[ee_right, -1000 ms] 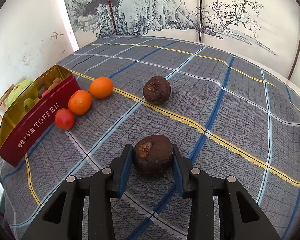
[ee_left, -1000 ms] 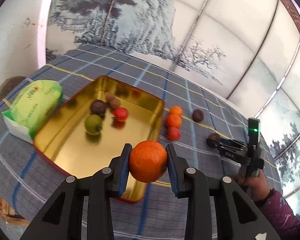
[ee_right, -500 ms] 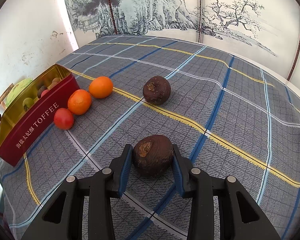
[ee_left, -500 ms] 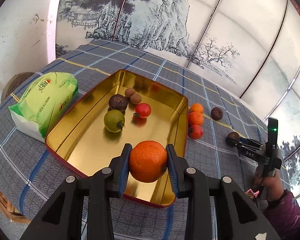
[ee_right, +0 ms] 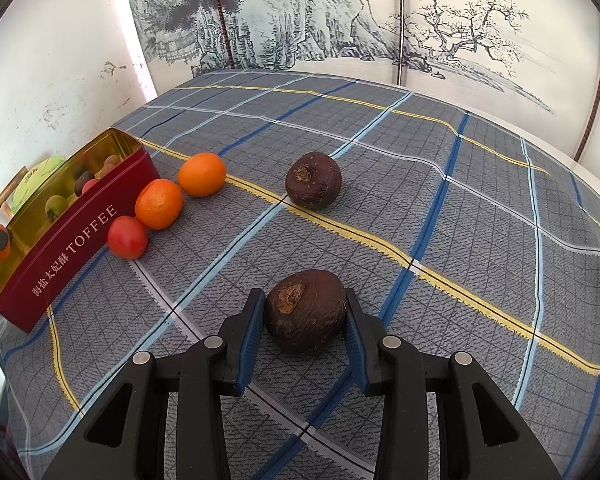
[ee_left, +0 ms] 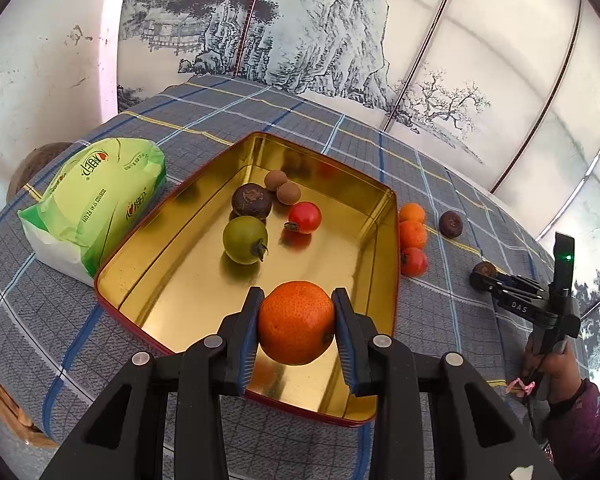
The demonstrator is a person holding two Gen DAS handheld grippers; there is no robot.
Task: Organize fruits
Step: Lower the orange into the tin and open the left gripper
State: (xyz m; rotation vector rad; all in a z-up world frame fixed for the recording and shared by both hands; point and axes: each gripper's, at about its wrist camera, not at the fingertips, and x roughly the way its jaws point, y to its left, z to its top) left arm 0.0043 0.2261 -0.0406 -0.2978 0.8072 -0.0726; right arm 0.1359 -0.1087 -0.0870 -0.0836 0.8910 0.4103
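My left gripper [ee_left: 296, 332] is shut on an orange [ee_left: 296, 322], which hangs just above the near end of the gold tin [ee_left: 168, 292]. On the tin's floor lie a green fruit [ee_left: 245, 240], a red tomato [ee_left: 305, 218], a dark brown fruit [ee_left: 252, 200] and two small brown ones [ee_left: 282, 186]. My right gripper [ee_right: 305, 320] points down at the tablecloth, both pads against a dark brown fruit [ee_right: 305, 310]. A second dark fruit [ee_right: 313, 185] lies beyond it. Two oranges [ee_right: 159, 204] and a red tomato [ee_right: 127, 237] rest beside the tin's red wall [ee_right: 72, 248].
A green packet [ee_left: 96, 204] lies against the tin's left side. The checked tablecloth [ee_right: 460, 208] covers the table, whose edge runs close to a painted screen [ee_right: 300, 20] behind. A hand and purple sleeve [ee_left: 576, 404] hold the right gripper.
My left gripper has carried the orange forward and lower, from before the tin's near rim to over its floor. The right gripper and its dark fruit have not moved.
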